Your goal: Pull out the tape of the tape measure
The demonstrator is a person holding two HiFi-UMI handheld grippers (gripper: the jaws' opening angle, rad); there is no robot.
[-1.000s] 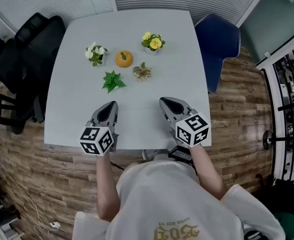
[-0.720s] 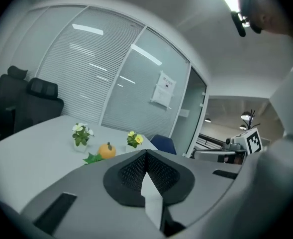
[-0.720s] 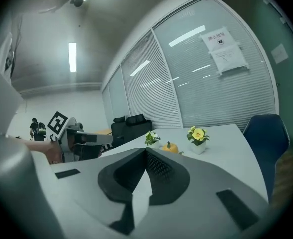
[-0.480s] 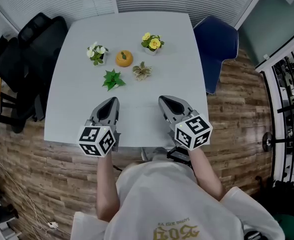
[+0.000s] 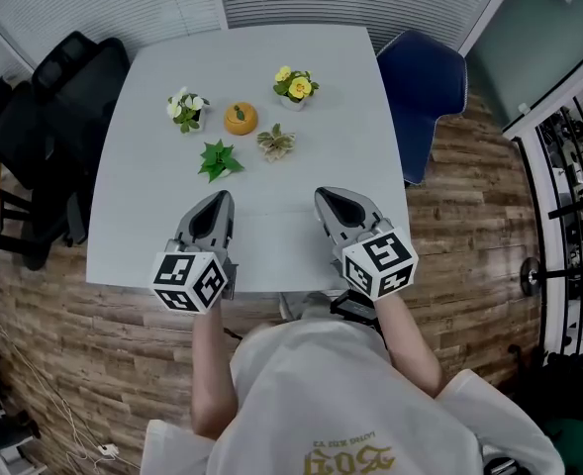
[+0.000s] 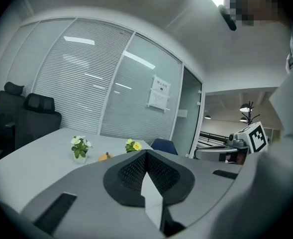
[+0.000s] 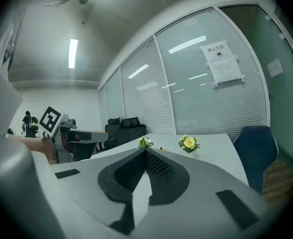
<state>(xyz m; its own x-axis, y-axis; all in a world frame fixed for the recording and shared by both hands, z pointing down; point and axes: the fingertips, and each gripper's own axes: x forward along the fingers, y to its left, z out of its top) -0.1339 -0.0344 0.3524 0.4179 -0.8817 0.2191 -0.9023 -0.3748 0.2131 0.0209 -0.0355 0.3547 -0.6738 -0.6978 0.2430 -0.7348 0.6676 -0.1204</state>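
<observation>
Both left gripper point(image 5: 220, 202) and right gripper point(image 5: 327, 199) are clenched empty above the table point(image 5: 152, 166); unopened, the orange ornament point(image 5: 241, 118) could be knocked away.

The table point(image 5: 152, 216) is white. On it sit an orange round thing point(image 5: 241, 119), yellow flowers point(image 5: 293, 84), white flowers point(image 5: 186, 107) and a green plant point(image 5: 216, 158). One chair point(image 5: 425, 77) is blue; the floor point(image 5: 469, 226) shows brown planks. The left gripper point(image 5: 219, 204) and right gripper point(image 5: 333, 201) are grey — their cubes bear black-and-white squares.

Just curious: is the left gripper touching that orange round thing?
Apart. Head view: the left gripper is by the near edge of the table, well short of the orange round object.
</observation>
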